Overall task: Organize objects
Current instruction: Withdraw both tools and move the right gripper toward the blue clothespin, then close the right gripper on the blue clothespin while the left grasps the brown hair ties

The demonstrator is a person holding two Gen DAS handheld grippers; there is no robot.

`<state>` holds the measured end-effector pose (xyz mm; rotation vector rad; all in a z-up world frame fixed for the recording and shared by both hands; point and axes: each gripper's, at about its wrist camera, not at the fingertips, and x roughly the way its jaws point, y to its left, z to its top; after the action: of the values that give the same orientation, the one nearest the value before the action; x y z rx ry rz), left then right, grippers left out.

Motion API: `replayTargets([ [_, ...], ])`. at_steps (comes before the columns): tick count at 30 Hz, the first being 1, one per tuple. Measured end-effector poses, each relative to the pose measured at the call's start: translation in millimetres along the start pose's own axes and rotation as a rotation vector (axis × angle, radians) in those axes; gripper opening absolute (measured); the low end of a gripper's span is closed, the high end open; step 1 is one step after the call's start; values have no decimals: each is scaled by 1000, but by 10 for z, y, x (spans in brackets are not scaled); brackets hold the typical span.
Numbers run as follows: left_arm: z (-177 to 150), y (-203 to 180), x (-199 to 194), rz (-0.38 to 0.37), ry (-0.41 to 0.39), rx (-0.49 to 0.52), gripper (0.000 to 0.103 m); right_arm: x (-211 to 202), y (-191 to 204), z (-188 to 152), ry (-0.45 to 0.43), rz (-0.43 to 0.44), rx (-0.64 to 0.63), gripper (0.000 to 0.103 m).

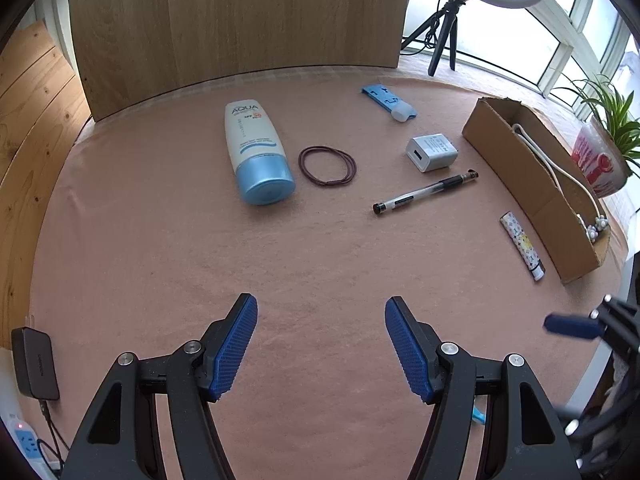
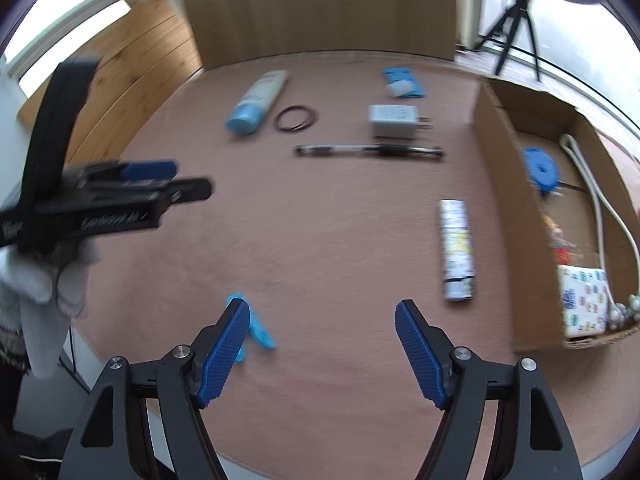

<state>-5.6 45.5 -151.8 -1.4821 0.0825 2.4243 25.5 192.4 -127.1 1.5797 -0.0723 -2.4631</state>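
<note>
Loose items lie on a pink tablecloth: a sunscreen tube, a hair tie, a white charger, a black pen, a patterned tube, a blue holder and a light blue clip. A cardboard box stands at the right. My left gripper hangs open over bare cloth. My right gripper is open near the clip.
The box holds a white cable, a blue tape roll and a patterned packet. A wooden board stands behind the table. A ring light tripod and a potted plant stand at the right. A black adapter lies front left.
</note>
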Motion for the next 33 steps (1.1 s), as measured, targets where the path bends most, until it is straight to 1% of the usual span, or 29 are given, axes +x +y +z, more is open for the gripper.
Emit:
replayTargets([
  [2,7,6,21,-8,3,4,70,72,150,-32,20,10,-35,72],
  [7,120,-6,54,-34,2,8,70,268,447,-103,57,-16,-121,72],
  [15,340,44,191,-57,2,-17,70,432,578,-128,80,-78,-179,72],
  [17,402,57,229,-67,2,-28,70,479,595,-153,89,-96,-195,70],
  [19,474,75,267,-84,-2,-45,67,518,603,-158,103,-114,-200,67],
  [20,521,79,296,-87,-4,-55,67,522,592,-161,102,-108,-194,67],
  [22,602,78,356,-85,-5,-70,65,514,557,-148,100,-98,-175,65],
  [24,685,52,427,-80,-3,-70,63,508,552,-140,97,-100,-169,58],
  [26,762,10,502,-58,0,-54,62,505,539,-125,97,-103,-163,53],
  [28,828,-36,561,-40,4,-33,60,496,515,-110,98,-106,-154,45],
  [33,978,-176,692,3,12,33,60,481,423,-86,99,-117,-127,30],
])
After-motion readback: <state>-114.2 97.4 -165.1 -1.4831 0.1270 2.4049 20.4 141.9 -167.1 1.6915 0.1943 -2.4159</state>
